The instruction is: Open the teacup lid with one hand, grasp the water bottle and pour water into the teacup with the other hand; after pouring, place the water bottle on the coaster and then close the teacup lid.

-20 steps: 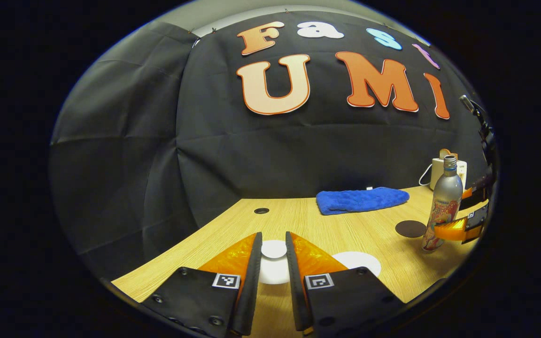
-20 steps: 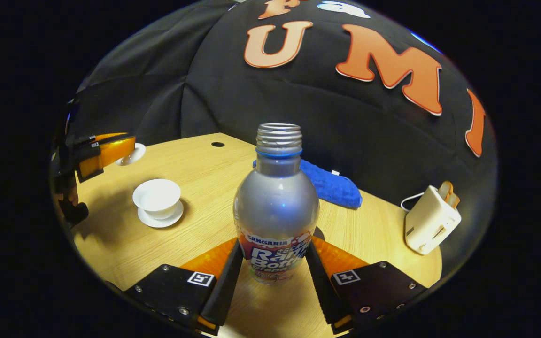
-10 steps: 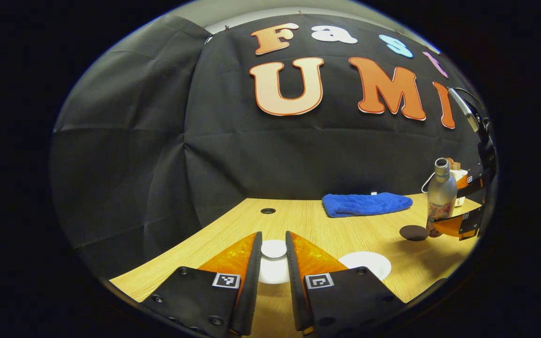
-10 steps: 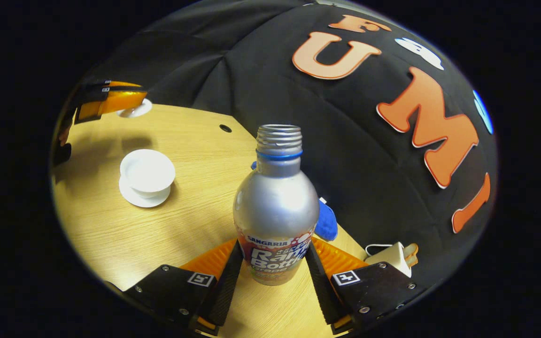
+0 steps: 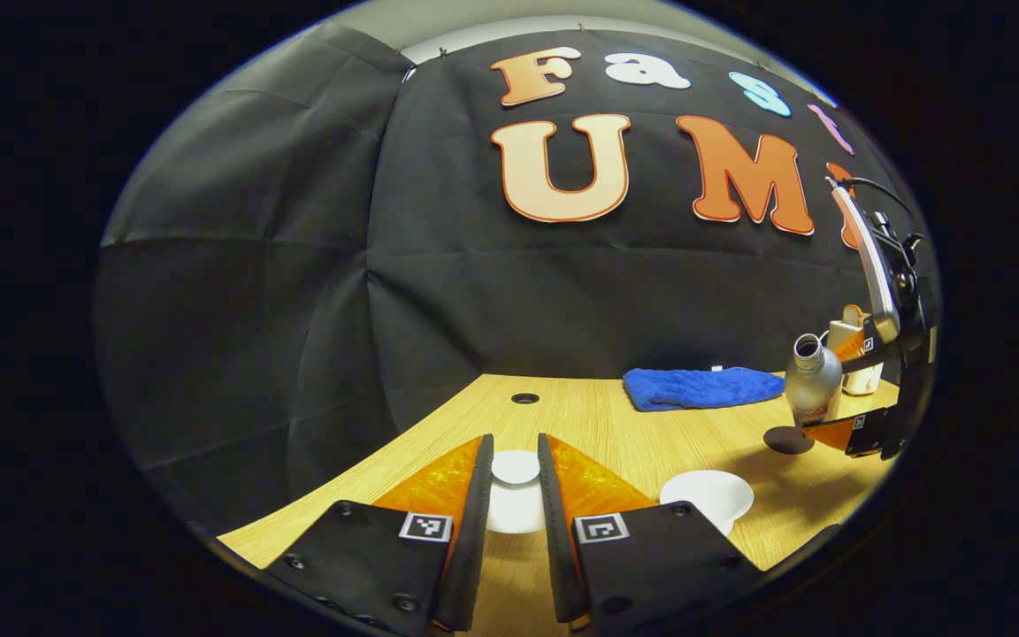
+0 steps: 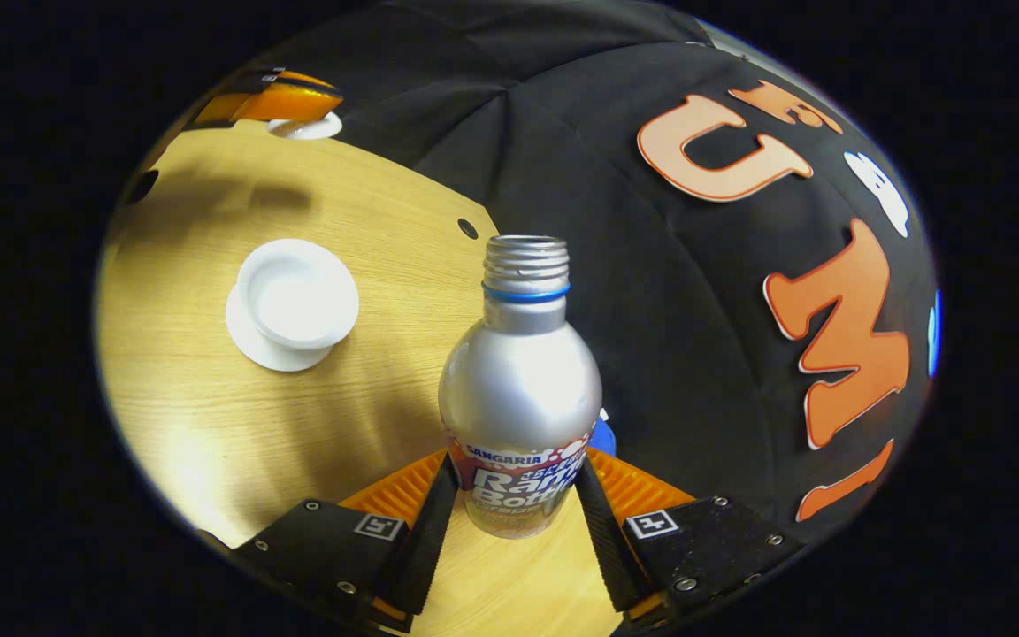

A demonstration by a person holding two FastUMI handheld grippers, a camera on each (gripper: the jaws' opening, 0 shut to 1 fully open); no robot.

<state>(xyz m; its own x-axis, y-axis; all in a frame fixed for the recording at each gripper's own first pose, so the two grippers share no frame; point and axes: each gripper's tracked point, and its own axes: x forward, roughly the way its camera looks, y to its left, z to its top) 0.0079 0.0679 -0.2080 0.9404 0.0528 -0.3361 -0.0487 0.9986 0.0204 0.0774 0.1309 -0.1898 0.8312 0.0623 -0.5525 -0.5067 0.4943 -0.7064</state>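
Left hand-held gripper (image 5: 515, 531) is clenched on the small white round teacup lid (image 5: 515, 467), both fingers pressing its knob, lid held clear above the light wood-grain desk (image 5: 598, 425). In the right gripper view the same lid (image 6: 304, 129) sits at the far edge under that gripper's fingers.

Right hand-held gripper (image 6: 517, 531) is grasping the silver metal water bottle with a printed label and threaded open neck (image 6: 519, 389), one finger pressed on each side of the lower body. Bottle is off the desk and tipped; in the left gripper view the bottle (image 5: 811, 380) leans with its mouth toward the cup side.

Open white porcelain teacup on its white saucer (image 6: 294, 301) stands on the desk, uncovered, well apart from the bottle mouth. In the left gripper view the cup (image 5: 706, 495) is just right of the left gripper's fingers.

Dark round coaster (image 5: 788, 440) lies flat on the desk, bare, just below the raised bottle.

Blue folded cloth (image 5: 702, 387) lies near the back edge. A cream boxy device (image 5: 854, 354) sits behind the bottle, probably a charger; too small to tell.
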